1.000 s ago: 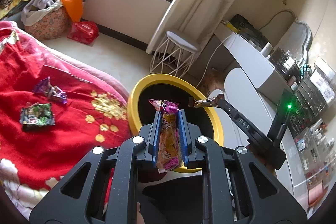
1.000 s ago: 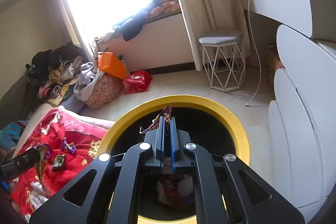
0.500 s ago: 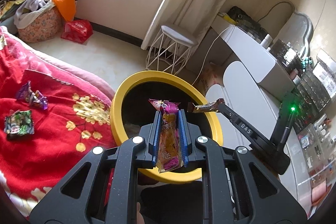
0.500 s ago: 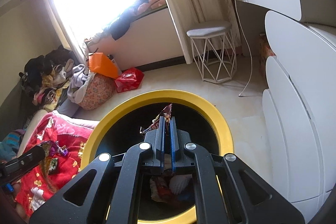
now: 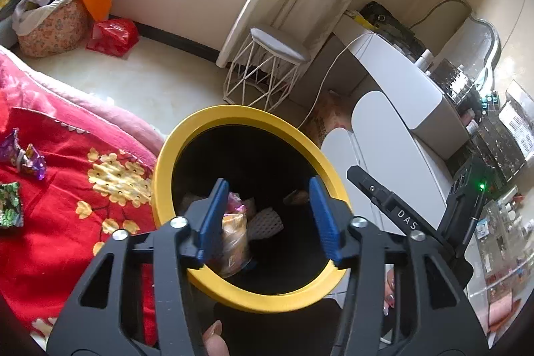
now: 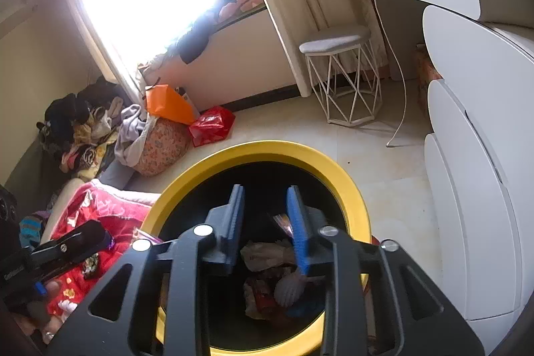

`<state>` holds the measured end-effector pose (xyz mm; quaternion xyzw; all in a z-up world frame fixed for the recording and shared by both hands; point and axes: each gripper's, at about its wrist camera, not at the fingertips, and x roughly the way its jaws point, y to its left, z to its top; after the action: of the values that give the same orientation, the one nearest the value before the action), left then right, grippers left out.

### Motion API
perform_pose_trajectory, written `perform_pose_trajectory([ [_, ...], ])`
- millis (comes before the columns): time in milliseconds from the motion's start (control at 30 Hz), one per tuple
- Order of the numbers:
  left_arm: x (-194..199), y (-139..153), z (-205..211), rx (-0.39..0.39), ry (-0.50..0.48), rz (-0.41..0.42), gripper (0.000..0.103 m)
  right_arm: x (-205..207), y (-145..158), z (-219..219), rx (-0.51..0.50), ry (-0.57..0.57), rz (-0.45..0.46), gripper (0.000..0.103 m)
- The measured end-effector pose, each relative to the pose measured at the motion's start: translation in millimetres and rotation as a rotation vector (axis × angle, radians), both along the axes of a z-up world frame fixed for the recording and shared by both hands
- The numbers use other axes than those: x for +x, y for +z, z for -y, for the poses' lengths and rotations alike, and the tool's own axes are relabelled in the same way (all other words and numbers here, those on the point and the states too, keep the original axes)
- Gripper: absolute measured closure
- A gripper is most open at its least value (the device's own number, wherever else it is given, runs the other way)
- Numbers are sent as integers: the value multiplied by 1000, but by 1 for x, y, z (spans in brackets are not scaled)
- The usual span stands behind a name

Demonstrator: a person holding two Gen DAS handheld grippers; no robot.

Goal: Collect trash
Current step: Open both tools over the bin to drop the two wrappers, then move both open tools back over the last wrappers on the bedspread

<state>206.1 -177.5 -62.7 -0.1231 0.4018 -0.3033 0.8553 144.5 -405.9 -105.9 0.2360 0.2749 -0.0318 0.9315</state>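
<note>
A black bin with a yellow rim (image 5: 240, 119) stands on the floor beside a red blanket (image 5: 66, 222). My left gripper (image 5: 267, 186) hangs over its mouth, jaws opening. An orange and pink snack wrapper (image 5: 233, 232) leans on the left pad only, free of the other. My right gripper (image 6: 265, 191) is over the same bin (image 6: 283, 147), jaws opening too. A small wrapper (image 6: 283, 219) lies loose by its right pad. Crumpled trash (image 6: 273, 282) fills the bin's bottom. A purple wrapper (image 5: 26, 155) and a green one (image 5: 10, 206) lie on the blanket.
A white wire stool (image 5: 267, 69) stands on the tiled floor beyond the bin. White rounded cabinets (image 6: 477, 189) line the right side. A floral bag of clothes (image 6: 160, 145), an orange bag and a red bag (image 6: 212, 125) sit under the window.
Both grippers were shut on wrappers and have opened. The left one slid further over the bin, and its wrapper has dropped lower. The right wrapper has slipped from between the pads.
</note>
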Motion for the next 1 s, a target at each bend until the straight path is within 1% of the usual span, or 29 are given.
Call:
perform_pose_trajectory([
  [33, -2, 1, -2, -2, 2, 8, 51, -1, 1, 0, 2, -2, 4, 67],
  [67, -3, 2, -4, 0, 5, 14, 44, -2, 2, -1, 3, -6, 7, 62],
  [100, -5, 3, -5, 3, 10, 22, 40, -2, 2, -1, 3, -9, 13, 59],
  [167, -8, 7, -10, 13, 23, 44, 31, -2, 5, -4, -3, 0, 23, 57],
  [300, -16, 14, -25, 42, 72, 85, 20, -3, 12, -12, -34, 12, 48, 46],
  [367, -20, 17, -33, 54, 97, 106, 13, -4, 16, -18, -53, 25, 67, 43],
  [433, -25, 20, -42, 63, 126, 125, 11, -5, 22, -27, -77, 45, 90, 41],
  [667, -33, 26, -69, 96, 205, 163, 11, -8, 38, -54, -133, 126, 155, 37],
  [1000, -42, 29, -113, 116, 284, 181, 11, -10, 49, -95, -160, 234, 188, 37],
])
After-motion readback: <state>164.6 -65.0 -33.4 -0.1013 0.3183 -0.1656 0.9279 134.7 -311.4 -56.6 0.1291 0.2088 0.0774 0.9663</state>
